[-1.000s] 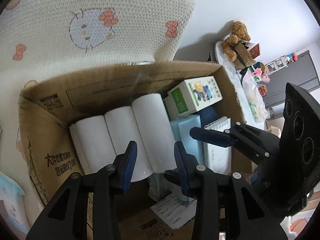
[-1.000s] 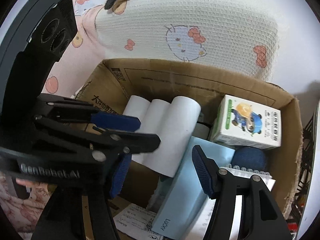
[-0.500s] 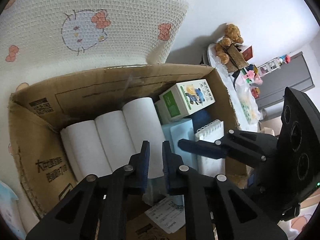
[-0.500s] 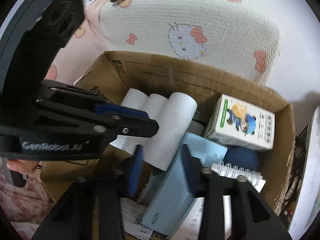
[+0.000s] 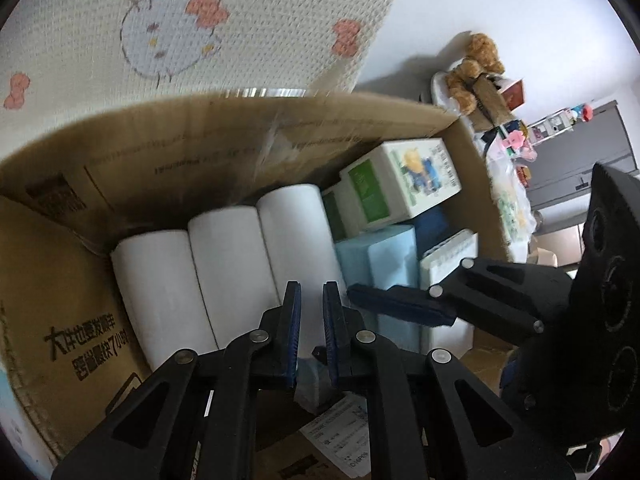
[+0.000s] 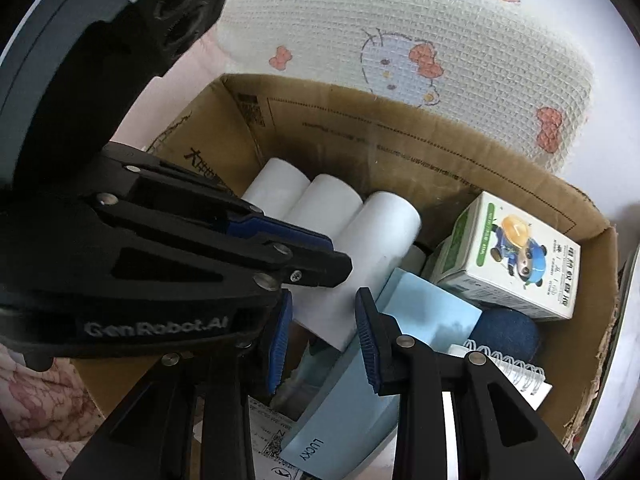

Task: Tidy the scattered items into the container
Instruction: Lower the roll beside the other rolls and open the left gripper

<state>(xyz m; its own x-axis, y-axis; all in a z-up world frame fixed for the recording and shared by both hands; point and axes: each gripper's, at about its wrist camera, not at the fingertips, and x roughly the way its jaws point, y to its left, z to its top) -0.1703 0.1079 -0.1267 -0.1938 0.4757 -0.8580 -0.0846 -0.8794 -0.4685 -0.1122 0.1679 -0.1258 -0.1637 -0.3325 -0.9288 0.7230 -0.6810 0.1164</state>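
Cardboard is what frames everything at this moment: the open cardboard box is seen packed, with three white paper rolls lying side by side along its left part, a green-and-white carton propped against the far right corner, a light blue pack marked LUCKY leaning beside the rolls, a dark blue round object tucked under the carton, and a spiral notebook wedged near the right wall. The left gripper is held over the rolls with its blue pads nearly together, only a narrow slit left between them, and nothing is seen gripped. The right gripper is held partly open above the end of the nearest roll and the blue pack, and nothing is clamped in it either. Both tools are crowded into the same small space, the left one crossing just ahead of the right, so a knock between them is the first hazard to be judged likely if either is moved carelessly. The leaning blue pack could be tipped or dragged out if a finger is caught on its edge during withdrawal. The propped carton could be toppled by a bump. No loose item outside the box can be seen, so the tidying is judged nearly finished.
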